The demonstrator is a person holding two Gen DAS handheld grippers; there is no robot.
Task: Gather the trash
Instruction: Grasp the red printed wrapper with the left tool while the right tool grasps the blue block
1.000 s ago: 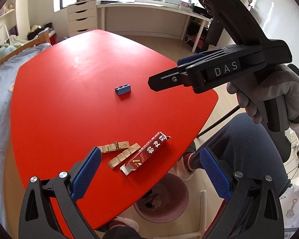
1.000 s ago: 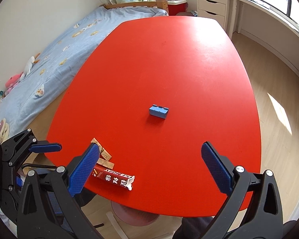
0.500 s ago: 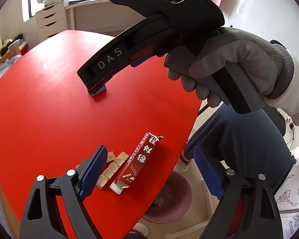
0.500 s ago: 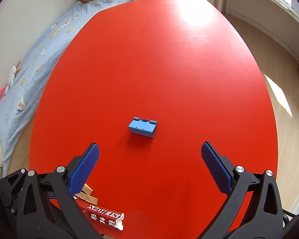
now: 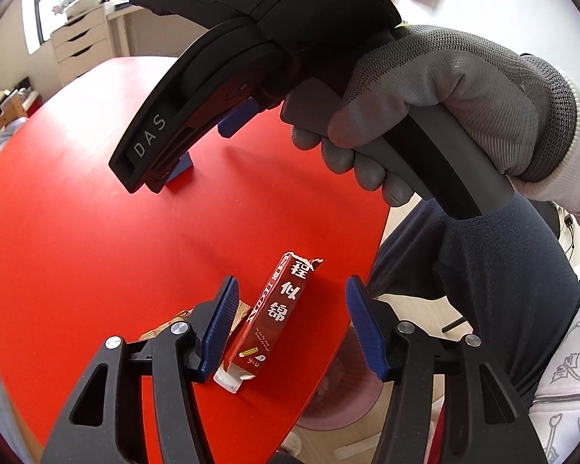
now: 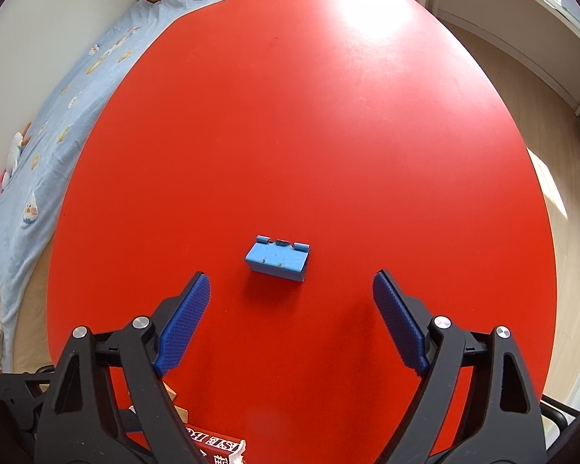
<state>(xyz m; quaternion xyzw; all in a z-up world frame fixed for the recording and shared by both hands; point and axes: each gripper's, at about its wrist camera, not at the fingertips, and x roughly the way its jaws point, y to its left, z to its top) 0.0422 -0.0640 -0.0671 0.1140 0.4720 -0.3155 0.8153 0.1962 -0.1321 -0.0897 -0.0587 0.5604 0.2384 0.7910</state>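
One red worktop (image 6: 328, 116) fills most of both views, with a bed (image 6: 38, 147) under a pale blue sheet along its far-left side and a white drawer unit (image 5: 79, 52) by the window behind it. Below the worktop's near edge a pinkish bin (image 5: 340, 398) stands on the floor, partly hidden by the edge and the tongs.

The right tongs (image 6: 290, 321), held in a grey-gloved hand (image 5: 437, 116), hang low over the middle of the worktop with their blue pads spread wide, gripping nothing. A small blue block (image 6: 277, 258) lies on the worktop just ahead of them, roughly centred between the pads and touching neither.

The left tongs (image 5: 292, 328) are also open, holding nothing, near the worktop's edge. A torn red box (image 5: 276, 317) with white Chinese lettering lies flat on the worktop between their pads, its open white end toward the camera; whether the left pad touches it cannot be told. Some light-brown wooden pieces (image 5: 174, 319) lie just left of the box, mostly hidden behind the left pad
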